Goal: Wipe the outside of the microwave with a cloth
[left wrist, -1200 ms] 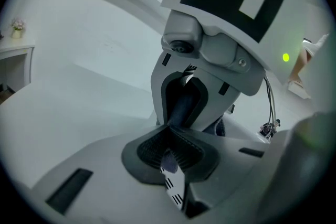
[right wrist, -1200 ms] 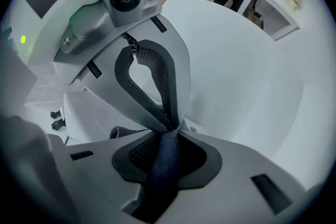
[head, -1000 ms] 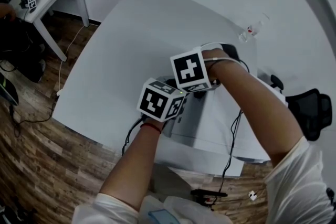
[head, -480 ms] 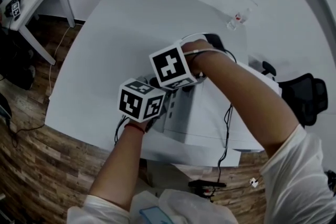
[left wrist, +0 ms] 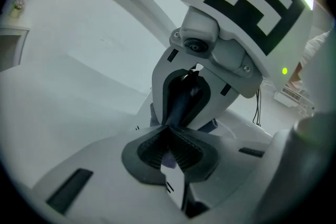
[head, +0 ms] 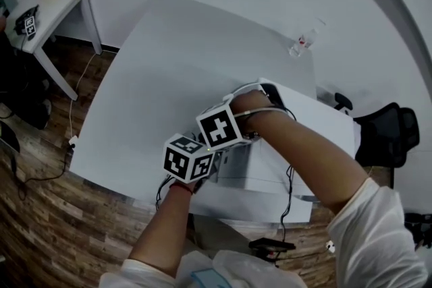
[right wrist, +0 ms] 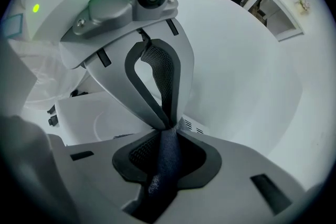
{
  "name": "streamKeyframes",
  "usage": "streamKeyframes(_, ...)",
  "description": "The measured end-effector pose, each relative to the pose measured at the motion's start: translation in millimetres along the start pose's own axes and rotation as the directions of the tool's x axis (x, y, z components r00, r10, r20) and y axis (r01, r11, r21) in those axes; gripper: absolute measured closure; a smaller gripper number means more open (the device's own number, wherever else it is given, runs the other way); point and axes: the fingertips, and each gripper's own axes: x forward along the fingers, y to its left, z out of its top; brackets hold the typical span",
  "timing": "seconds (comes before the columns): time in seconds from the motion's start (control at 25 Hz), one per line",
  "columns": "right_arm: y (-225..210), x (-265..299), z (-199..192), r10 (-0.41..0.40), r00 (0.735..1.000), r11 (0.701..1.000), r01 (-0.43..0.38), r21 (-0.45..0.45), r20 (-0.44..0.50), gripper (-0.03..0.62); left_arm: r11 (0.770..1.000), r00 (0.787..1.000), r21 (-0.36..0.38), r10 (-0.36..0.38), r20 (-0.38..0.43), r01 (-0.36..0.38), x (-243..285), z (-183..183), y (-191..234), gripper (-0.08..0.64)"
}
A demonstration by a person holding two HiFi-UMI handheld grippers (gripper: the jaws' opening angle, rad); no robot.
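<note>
- Left gripper (left wrist: 169, 131): jaws closed, pinching one end of the dark blue fabric cloth (left wrist: 183, 105); a small purplish scrap of it shows behind the tips.
- Right gripper (right wrist: 169, 129): jaws also closed on the cloth (right wrist: 167, 157), which runs as a bunched strip from its jaws straight into the left gripper's.
- The two grippers face each other tip to tip, with the cloth held between them in the air and almost no slack.
- The white box-shaped microwave (head: 260, 170) sits on the white table (head: 169, 64), directly under and beside both grippers. Its vent slots (right wrist: 192, 126) show just past the right jaws.
- No view shows whether the cloth touches the microwave.
- Judged step: sorting out the grip on the cloth before wiping; no wiping contact can be confirmed.
- To do it well, one gripper should probably let go so the cloth hangs from a single grip. A strip pulled tight between both tips gives little wiping face.
- The holding gripper should grip deep enough that a wad sticks out past its tips, so fabric and not jaw plastic meets the casing.
- The wad should then be pressed flat on a panel and wiped in overlapping strokes, top first, then the sides.
- Risk: a thin pinch could slip out under drag.
</note>
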Motion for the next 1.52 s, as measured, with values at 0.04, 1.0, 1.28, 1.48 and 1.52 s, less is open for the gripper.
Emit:
streamKeyframes(0.04, 4, 1, 2, -0.001, 1.0, 1.0, 0.001, -0.001, -0.001, 0.499, 1.0, 1.0, -0.003, -0.003, -0.003, 0.003, -2, -3, -3, 0.552)
streamKeyframes(1.0, 101, -6, 69, 0.059, 0.998, 0.995, -0.057, -0.087, 0.025, 0.5, 0.997, 0.992, -0.023, -0.079, -0.097, 0.077, -76, -70, -63, 0.552)
streamKeyframes(1.28, 124, -45, 74, 0.062, 0.988, 0.997, -0.056, -0.049, 0.141, 0.499, 0.985, 0.979, 0.046, -0.157, -0.13, 0.164, -108, -49, -92, 0.551)
streamKeyframes(1.48, 121, -91, 62, -0.164, 0.948, 0.986, 0.154, 0.056, 0.274, 0.499, 0.967, 0.981, 0.187, -0.156, -0.116, 0.175, -129, 6, -119, 0.551)
streamKeyframes(1.52, 122, -96, 55, -0.21, 0.936, 0.977, 0.193, 0.087, 0.283, 0.499, 0.958, 0.98, 0.225, -0.153, -0.126, 0.178, -130, 14, -128, 0.551)
